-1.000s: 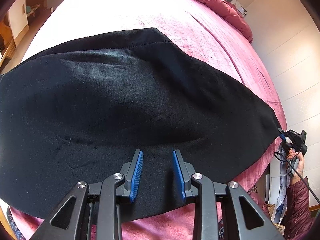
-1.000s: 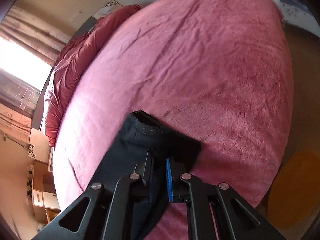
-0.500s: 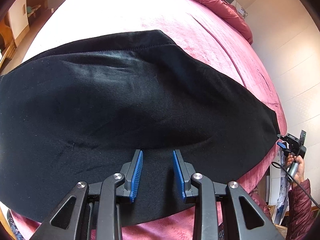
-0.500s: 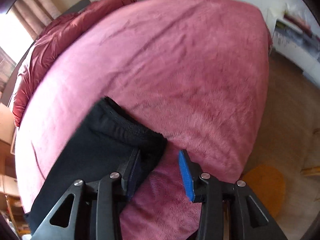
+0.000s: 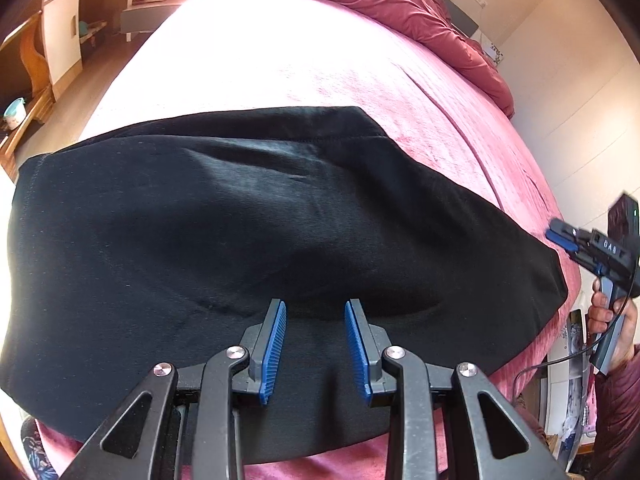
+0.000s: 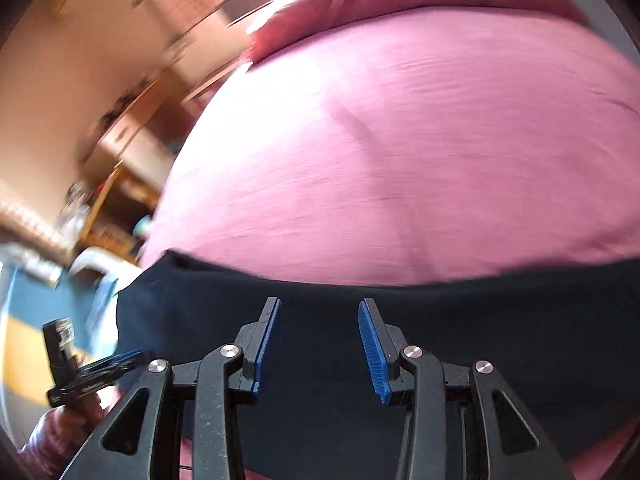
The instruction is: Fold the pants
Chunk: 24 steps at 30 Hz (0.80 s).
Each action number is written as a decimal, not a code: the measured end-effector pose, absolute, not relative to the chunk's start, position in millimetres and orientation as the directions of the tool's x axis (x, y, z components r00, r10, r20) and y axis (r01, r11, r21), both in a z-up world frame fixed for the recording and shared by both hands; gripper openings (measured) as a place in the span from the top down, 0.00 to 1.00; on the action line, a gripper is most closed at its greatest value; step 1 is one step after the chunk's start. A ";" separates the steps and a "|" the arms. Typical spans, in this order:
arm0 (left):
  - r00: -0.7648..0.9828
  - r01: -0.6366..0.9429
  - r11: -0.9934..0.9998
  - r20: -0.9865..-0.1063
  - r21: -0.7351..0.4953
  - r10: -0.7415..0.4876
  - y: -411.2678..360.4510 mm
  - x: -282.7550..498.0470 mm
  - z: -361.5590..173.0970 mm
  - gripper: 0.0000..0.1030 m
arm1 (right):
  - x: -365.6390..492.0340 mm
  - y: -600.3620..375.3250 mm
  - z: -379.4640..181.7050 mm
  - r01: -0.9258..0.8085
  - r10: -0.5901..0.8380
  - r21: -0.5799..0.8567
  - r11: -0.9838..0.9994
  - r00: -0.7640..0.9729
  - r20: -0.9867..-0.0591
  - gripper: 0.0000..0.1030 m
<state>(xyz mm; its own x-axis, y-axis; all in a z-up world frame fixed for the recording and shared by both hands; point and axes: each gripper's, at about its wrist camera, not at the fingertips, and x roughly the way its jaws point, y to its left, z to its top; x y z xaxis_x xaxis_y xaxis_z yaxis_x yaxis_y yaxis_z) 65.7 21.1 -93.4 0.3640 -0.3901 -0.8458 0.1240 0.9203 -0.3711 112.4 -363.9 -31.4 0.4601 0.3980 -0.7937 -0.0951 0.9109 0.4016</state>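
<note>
Pink plush bed cover (image 5: 280, 68) carries the black pants (image 5: 248, 240), lying flat across its near edge; a red duvet (image 5: 400, 12) is bunched behind. Left hand-held gripper (image 5: 315, 346) and right hand-held gripper (image 6: 318, 348) hover over the pants, fingers apart, empty.

A pink bedspread (image 5: 248, 60) with a rumpled red duvet (image 5: 400, 12) at its head.

A bed covered by a pink blanket (image 5: 280, 64) fills the room's centre, washed out by strong light. A crumpled dark red duvet (image 5: 404, 12) lies at its far end. Wooden cabinets (image 5: 60, 28) stand left. A pale wall (image 5: 576, 92) runs right.
</note>
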 end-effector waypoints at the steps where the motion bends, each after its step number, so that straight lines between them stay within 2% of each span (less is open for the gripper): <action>1: 0.370 0.119 0.920 -0.844 -0.373 -0.389 24.8 65.6 -93.2 0.70 | 124.2 -337.7 -35.6 -0.144 0.435 0.416 0.898 0.436 -0.788 0.60; 4: 0.392 0.115 0.927 -0.842 -0.356 -0.371 34.7 65.3 -92.4 0.70 | 150.7 -270.7 -41.4 -0.242 0.516 0.456 0.856 0.369 -0.773 0.61; 9: 0.408 0.119 0.931 -0.837 -0.346 -0.364 45.5 66.5 -92.6 0.70 | 199.1 -201.4 -58.5 -0.321 0.566 0.482 0.815 0.264 -0.781 0.61; 15: 0.405 0.142 0.931 -0.838 -0.336 -0.364 50.6 69.2 -97.6 0.70 | 224.6 -154.8 -99.2 -0.372 0.527 0.451 0.811 0.132 -0.839 0.61; 16: 0.406 0.148 0.930 -0.837 -0.336 -0.366 51.7 69.2 -98.1 0.70 | 227.2 -146.8 -104.9 -0.386 0.527 0.454 0.803 0.105 -0.843 0.66; 17: 0.408 0.152 0.930 -0.836 -0.335 -0.368 50.1 69.3 -98.4 0.70 | 227.4 -141.4 -108.1 -0.399 0.524 0.453 0.797 0.085 -0.848 0.78; 18: 0.407 0.156 0.929 -0.835 -0.335 -0.369 51.1 69.3 -99.0 0.70 | 227.4 -136.7 -109.6 -0.411 0.511 0.439 0.799 0.079 -0.856 0.86; 19: 0.407 0.160 0.930 -0.836 -0.332 -0.369 50.4 68.6 -99.5 0.70 | 227.0 -131.6 -110.0 -0.427 0.495 0.416 0.803 0.090 -0.864 0.91; 24: 0.420 0.147 0.938 -0.838 -0.315 -0.348 47.2 77.4 -100.4 0.70 | 236.8 -136.0 -82.8 -0.415 0.476 0.352 0.839 0.244 -0.845 0.95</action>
<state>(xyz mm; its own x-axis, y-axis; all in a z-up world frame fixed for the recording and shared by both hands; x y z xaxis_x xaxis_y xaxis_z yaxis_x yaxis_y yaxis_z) 77.4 47.2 -100.4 0.4202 -0.3478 -0.8381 0.1472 0.9375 -0.3152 236.8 -136.0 -82.8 0.2443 0.4756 -0.8451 -0.4149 0.8389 0.3522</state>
